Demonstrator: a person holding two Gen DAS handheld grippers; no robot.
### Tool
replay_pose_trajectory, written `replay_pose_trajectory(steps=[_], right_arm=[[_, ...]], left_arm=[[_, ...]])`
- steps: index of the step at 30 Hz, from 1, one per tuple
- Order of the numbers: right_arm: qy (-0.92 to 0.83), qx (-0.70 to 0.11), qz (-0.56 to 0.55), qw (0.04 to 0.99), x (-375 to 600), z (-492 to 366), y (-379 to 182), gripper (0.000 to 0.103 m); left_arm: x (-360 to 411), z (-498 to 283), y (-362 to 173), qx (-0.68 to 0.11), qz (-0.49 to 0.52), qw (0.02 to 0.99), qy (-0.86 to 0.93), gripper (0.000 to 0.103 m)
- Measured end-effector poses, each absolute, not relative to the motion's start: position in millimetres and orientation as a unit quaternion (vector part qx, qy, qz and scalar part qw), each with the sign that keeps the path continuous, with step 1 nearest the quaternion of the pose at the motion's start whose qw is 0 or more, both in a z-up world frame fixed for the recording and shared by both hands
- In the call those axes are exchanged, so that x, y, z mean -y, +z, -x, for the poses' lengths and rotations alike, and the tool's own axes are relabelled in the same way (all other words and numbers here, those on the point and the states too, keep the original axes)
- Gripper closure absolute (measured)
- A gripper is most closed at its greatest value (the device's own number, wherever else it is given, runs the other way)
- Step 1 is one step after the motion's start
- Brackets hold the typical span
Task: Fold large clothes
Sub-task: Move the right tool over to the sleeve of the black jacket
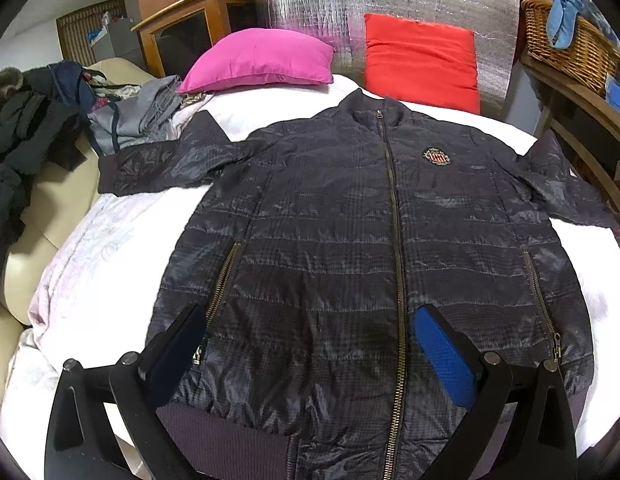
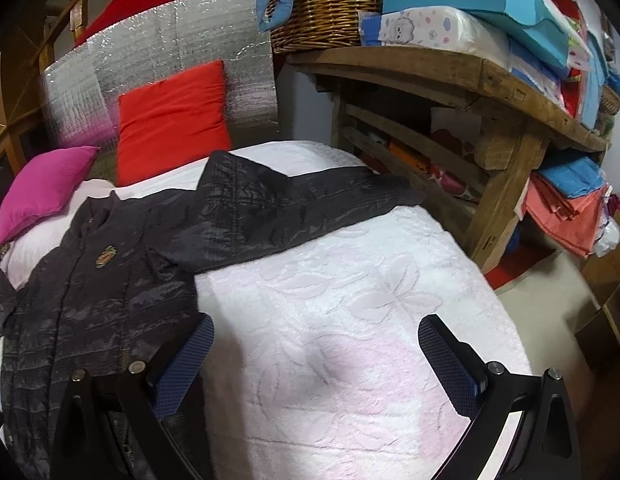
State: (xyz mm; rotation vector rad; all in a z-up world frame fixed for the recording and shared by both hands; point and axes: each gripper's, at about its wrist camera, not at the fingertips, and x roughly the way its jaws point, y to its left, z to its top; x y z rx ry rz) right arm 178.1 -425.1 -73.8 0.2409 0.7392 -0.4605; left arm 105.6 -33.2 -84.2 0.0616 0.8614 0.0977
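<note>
A dark quilted zip jacket (image 1: 334, 220) lies flat, front up, on a white bedspread (image 1: 89, 248), collar toward the pillows, both sleeves spread out. It has a crest badge (image 1: 436, 157) on the chest. My left gripper (image 1: 310, 328) is open and empty, hovering over the jacket's lower front near the hem. In the right wrist view the jacket (image 2: 109, 280) lies at the left with its sleeve (image 2: 301, 204) stretched toward the bed's right edge. My right gripper (image 2: 316, 344) is open and empty over bare bedspread (image 2: 350, 320), just right of the jacket's side.
A pink pillow (image 1: 257, 60) and a red pillow (image 1: 422, 60) lean at the bed's head. A pile of clothes (image 1: 41, 120) lies on a beige sofa at the left. A wooden shelf (image 2: 490, 92) with a wicker basket (image 2: 326, 8) and boxes stands close at the right.
</note>
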Motion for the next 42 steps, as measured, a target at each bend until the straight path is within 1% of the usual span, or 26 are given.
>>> replay_pose_trajectory(steps=[5,42], right_arm=[[-0.200,-0.368,-0.125,0.900,419.5,-179.3,-77.0,0.000],[-0.169,-0.386,-0.124,0.898,394.1,-182.5,-72.1,0.000]], left_arm=[[30.5,-99.5,-70.6,-0.395,-0.051,0.914,0.081,0.000],[9.5,-93.4,-64.4,-0.393,-0.030,0.914,0.095,0.000]])
